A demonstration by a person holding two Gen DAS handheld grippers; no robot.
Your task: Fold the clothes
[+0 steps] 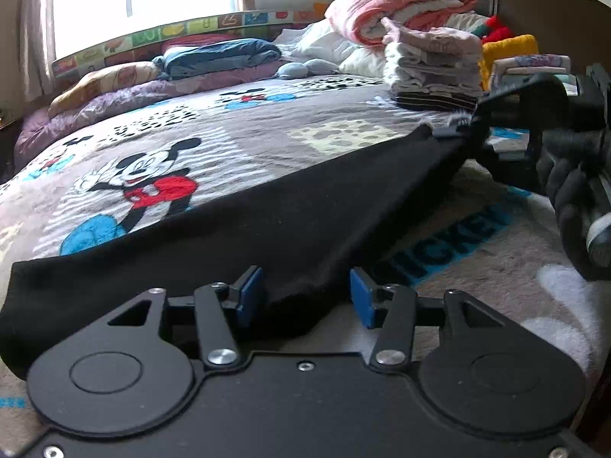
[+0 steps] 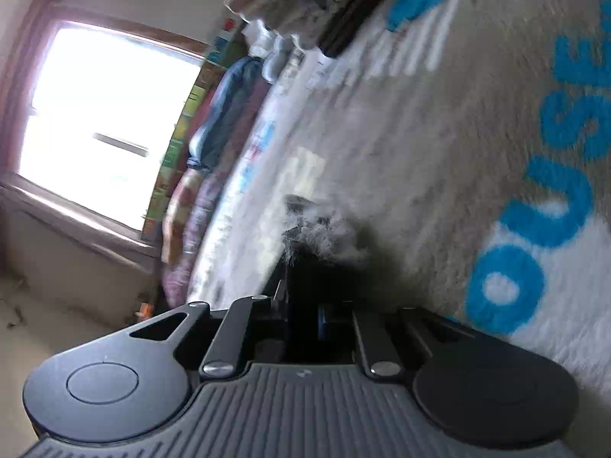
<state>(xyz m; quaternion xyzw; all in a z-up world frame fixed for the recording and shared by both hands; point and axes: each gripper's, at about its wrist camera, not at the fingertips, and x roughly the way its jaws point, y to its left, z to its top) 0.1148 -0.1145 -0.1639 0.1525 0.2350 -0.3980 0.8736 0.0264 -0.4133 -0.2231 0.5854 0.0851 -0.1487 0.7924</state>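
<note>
The left gripper is sitting low on the bed with its blue pads spread apart, and a fold of the black garment is lying loose between them, not pinched. Across from it, the right gripper is clamped on a far corner of that same cloth, and is lifting it just off the Mickey Mouse blanket so the fabric is stretching in a taut diagonal between the two tools. The right wrist view is tilted and blurred, but dark cloth is bunching between the closed fingers. The rest of the garment is lying flat along the near edge of the bed.

To do this well, I'd say the left one should be closing on the near edge before the right carries its corner over, keeping the edge straight so no creases get trapped. A stack of folded clothes is waiting near the headboard, beside rolled bedding.
</note>
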